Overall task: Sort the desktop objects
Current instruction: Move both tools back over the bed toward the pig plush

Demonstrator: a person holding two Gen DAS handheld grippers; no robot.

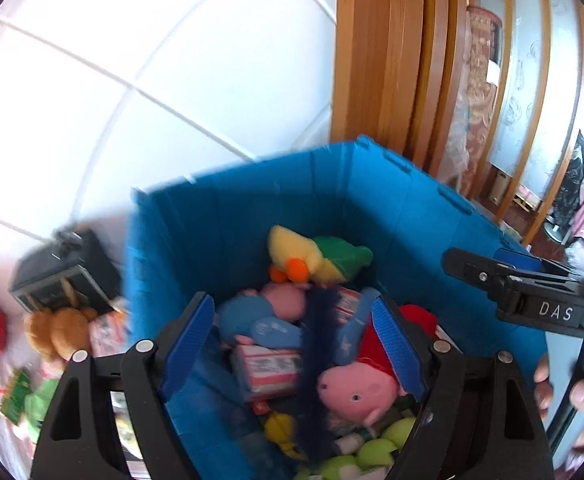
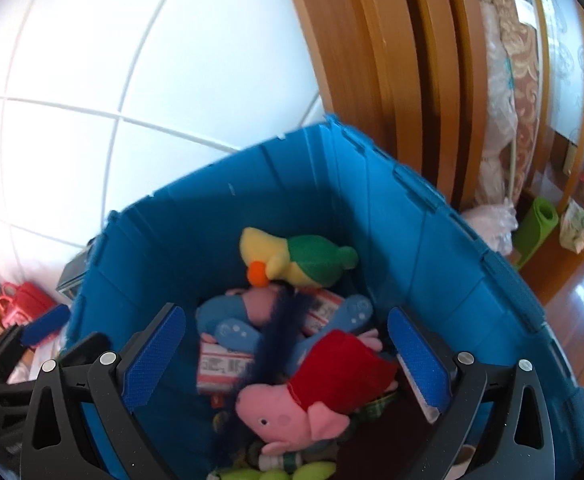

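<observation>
Blue bin point(image 1: 392, 216) of plush toys point(image 2: 292, 404) lies below both tongs point(image 1: 292, 344) point(image 2: 287, 356), spread apart and empty.

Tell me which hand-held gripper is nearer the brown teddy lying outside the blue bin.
Left. The left hand-held gripper hangs over the bin beside the teddy; the right hand-held gripper sits farther toward the bin's opposite side.

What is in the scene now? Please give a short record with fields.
container: blue bin, open top
top toy: pink pig plush in red dress
back toy: yellow duck plush with green hat
beneath: small printed boxes
outside bin: brown plush
left hand-held gripper: open, empty
right hand-held gripper: open, empty
</observation>
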